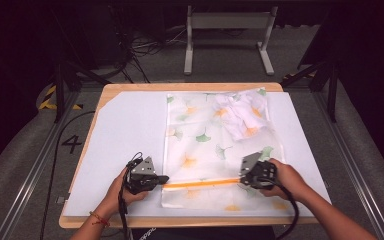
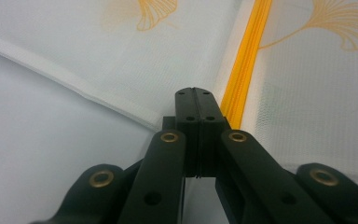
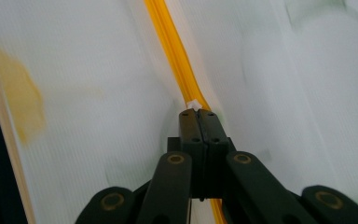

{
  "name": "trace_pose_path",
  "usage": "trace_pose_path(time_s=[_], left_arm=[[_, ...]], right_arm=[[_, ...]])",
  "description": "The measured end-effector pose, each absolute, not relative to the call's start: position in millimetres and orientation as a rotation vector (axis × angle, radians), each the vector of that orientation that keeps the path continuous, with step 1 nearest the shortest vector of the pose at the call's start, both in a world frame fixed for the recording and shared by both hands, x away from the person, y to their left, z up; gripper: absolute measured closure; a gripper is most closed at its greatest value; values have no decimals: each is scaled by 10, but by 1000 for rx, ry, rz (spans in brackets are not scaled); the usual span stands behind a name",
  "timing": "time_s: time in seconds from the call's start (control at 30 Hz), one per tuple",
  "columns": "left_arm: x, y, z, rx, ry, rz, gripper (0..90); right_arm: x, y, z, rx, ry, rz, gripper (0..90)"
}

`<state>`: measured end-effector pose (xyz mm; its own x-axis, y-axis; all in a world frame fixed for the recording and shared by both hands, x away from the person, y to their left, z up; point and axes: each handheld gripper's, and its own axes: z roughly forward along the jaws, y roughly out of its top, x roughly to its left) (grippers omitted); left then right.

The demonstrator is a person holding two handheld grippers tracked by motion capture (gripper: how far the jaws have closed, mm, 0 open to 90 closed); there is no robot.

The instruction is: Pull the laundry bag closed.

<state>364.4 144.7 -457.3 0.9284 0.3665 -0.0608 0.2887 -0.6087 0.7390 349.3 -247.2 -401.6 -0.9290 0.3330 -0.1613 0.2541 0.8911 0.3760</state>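
Taking the orange zipper (image 1: 200, 184) as our landmark, it runs across the near end of the leaf-printed mesh bag (image 1: 200, 140) on the white mat (image 1: 125, 130). At its left end we see the left gripper (image 1: 164, 178), jaws pressed together at the bag's edge. At its right end our right gripper (image 1: 241, 176) is clamped on the zipper's small white pull (image 3: 193, 102).

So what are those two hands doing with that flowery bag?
A person is working the orange zipper of a see-through mesh bag printed with leaves, lying flat on a white table cover. The left tongs are shut at the zipper's left end, at the bag's edge. The right tongs are shut on the zipper farther right. A crumpled cloth sits inside the bag's far corner.
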Motion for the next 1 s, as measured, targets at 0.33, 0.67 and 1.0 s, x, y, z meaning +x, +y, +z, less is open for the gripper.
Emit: trace_pose_path(time_s=[0.33,0.67,1.0], left_arm=[[3646,1447,-4573,2263,466,119,900],[3652,1449,-4572,2261,467,112,900],[3648,1454,-4567,2257,474,116,900]], right_arm=[[3380,-3485,-4094,746,2713,545,898],[3329,-3747,-4127,863,2646,660,898],[3273,-3757,-4153,845,2610,694,896]])
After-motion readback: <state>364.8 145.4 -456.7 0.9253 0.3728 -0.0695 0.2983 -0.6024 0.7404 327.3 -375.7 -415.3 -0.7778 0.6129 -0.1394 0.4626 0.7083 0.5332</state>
